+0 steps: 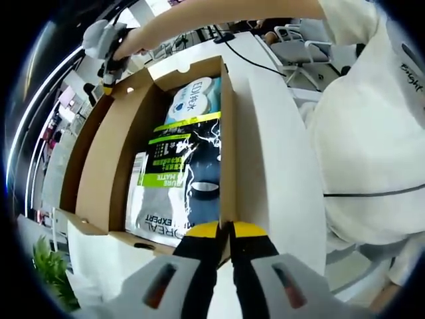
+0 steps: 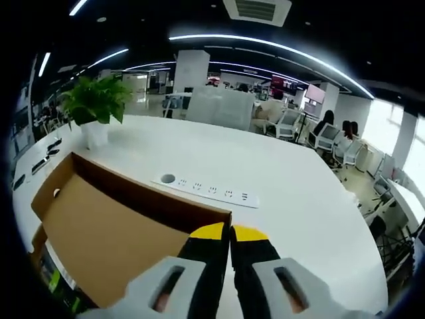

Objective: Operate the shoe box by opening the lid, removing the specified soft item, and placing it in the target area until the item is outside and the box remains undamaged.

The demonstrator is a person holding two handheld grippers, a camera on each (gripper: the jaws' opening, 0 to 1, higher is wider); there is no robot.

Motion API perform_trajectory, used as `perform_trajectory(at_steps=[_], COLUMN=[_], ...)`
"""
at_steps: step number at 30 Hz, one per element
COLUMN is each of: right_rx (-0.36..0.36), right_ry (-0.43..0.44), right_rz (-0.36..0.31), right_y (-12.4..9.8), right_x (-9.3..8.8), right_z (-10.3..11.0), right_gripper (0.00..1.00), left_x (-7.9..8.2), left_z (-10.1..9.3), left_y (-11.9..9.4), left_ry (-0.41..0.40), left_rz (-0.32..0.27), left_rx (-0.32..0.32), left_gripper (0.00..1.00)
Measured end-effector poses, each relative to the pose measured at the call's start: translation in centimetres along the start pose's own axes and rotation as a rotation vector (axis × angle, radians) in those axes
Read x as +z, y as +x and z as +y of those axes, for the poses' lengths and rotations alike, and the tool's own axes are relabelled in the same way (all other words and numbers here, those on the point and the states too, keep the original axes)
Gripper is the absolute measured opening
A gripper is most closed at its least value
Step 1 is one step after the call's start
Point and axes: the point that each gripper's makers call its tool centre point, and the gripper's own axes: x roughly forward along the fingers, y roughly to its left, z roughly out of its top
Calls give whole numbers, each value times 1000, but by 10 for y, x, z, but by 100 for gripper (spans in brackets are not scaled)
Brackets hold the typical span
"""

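The brown cardboard shoe box [image 1: 229,133] lies open on the white table. Inside it lie a dark soft pack with a green label [image 1: 182,173] and, beyond it, a blue and white pack [image 1: 196,100]. My left gripper [image 1: 230,230] is shut on the near end of the box's right wall. The lid [image 1: 113,159] stands raised on the left. My right gripper [image 1: 106,73], held by a gloved hand, pinches the lid's far corner. In the right gripper view my right gripper [image 2: 230,232] is shut on the lid's edge [image 2: 166,199], with the lid's inner face [image 2: 99,246] below it.
A person in white [image 1: 372,133] stands at the right of the table [image 1: 279,146]. A white power strip [image 2: 206,189] lies on the table [image 2: 299,199] beyond the lid. A potted plant [image 2: 96,106] stands at the far left edge. Office chairs and desks fill the background.
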Motion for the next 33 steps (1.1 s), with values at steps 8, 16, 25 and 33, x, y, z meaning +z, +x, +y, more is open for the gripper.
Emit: perform_trajectory(at_steps=[8, 16, 25, 33], right_rx=[14, 34, 61, 139], right_ry=[-14, -60, -33, 87], right_rz=[-9, -14, -59, -106], right_y=[-5, -6, -12, -29], right_x=[1, 0, 9, 19], right_z=[0, 0, 1, -6], right_gripper=[1, 2, 15, 12], left_x=[0, 0, 0, 0], left_z=[0, 0, 0, 0], left_y=[0, 0, 0, 1], left_ry=[1, 3, 6, 3], left_rz=[2, 1, 1, -2], left_rx=[-5, -4, -5, -4], left_gripper=[5, 5, 5, 5])
